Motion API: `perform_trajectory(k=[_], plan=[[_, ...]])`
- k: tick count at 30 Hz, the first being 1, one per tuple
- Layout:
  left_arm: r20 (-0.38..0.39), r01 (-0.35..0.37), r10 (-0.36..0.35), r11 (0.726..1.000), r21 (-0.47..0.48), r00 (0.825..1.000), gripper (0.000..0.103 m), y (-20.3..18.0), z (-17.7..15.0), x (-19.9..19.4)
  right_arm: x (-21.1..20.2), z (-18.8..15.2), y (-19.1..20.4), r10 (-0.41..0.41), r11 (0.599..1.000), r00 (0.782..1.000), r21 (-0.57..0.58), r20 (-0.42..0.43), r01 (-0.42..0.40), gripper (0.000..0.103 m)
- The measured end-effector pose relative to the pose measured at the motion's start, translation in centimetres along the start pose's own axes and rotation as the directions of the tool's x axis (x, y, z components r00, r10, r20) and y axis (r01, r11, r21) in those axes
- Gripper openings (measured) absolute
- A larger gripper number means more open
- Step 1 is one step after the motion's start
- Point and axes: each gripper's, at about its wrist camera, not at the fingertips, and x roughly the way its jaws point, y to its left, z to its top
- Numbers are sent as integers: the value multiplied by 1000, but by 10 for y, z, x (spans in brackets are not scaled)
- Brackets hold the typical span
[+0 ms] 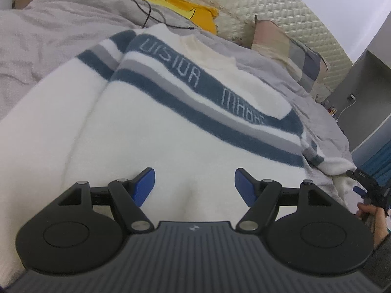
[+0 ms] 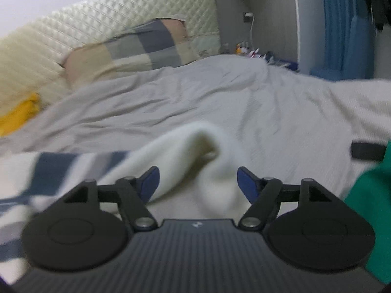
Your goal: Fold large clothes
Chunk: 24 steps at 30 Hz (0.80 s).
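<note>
A large white sweater (image 1: 151,131) with blue and grey chest stripes and lettering lies flat on the bed, collar toward the headboard. My left gripper (image 1: 194,186) is open just above its lower body, holding nothing. My right gripper (image 2: 198,183) is open over a white sleeve (image 2: 193,151) that bunches up between the blue fingertips (image 2: 150,183); the striped part (image 2: 48,168) lies to its left. The right gripper also shows at the right edge of the left wrist view (image 1: 366,188), beside the sweater's right sleeve.
The sweater rests on a grey duvet (image 2: 195,92). A checked pillow (image 2: 136,46) and a yellow cushion (image 1: 171,2) lie by the quilted headboard (image 1: 281,12). A black cable (image 1: 146,12) trails over the bedding. A green sleeve (image 2: 371,207) is at the right.
</note>
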Motion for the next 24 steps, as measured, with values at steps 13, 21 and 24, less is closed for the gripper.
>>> perform_trajectory(k=[13,21,24], plan=[[-12,-28,29,1000,9,1000,76,-3,-15,-31,-135,-72,84,426,895,860,271,-280,-354,72],[36,-82,82,997,-9,996,76,2,-17,-40,-126,-138,92,543,823,701,458,-463,-335,73],[42,-90,92,995,-38,995,76,8,-16,-40,-129,-137,95,571,805,689,467,-446,-365,67]])
